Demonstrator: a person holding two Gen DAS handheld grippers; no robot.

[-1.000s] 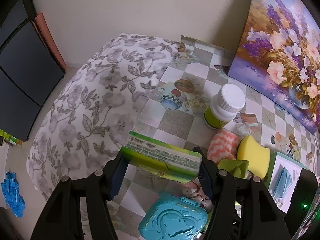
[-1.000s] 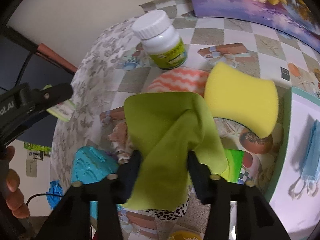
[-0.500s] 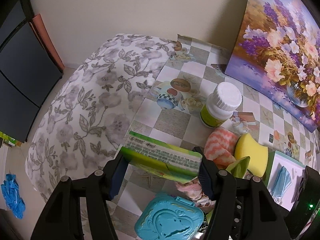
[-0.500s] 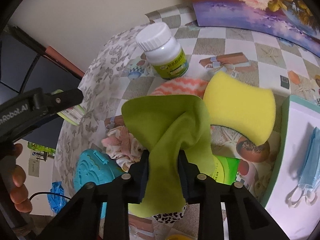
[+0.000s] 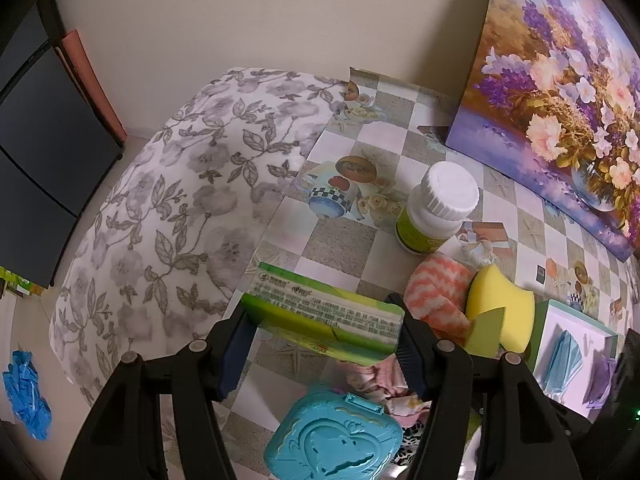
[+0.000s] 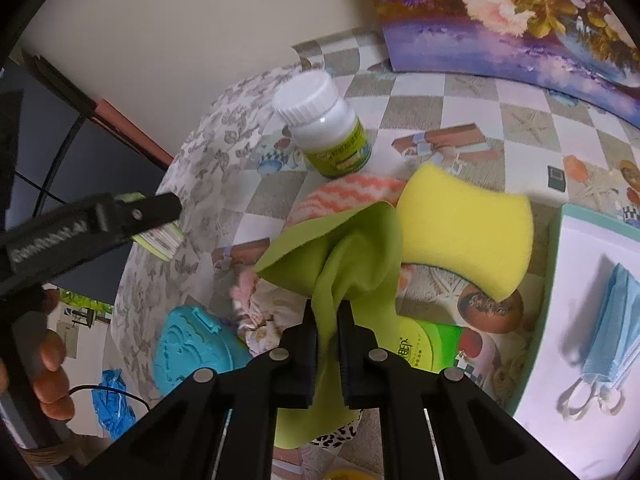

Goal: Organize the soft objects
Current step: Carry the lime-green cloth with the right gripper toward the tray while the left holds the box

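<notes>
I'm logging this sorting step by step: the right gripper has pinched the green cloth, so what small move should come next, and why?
Probably a short lift straight up. The right gripper is shut on the green cloth, whose folds drape over the yellow sponge and the striped orange cloth. Rising first should free it without dragging them. The left gripper is busy holding a green packet.

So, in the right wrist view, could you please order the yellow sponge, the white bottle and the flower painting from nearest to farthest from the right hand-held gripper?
From the right hand-held gripper, which pinches a lime-green cloth:
1. Yellow foam sponge, just ahead, right.
2. White plastic bottle with green label, farther ahead, slightly left.
3. Flower painting, against the back wall, right.
</notes>
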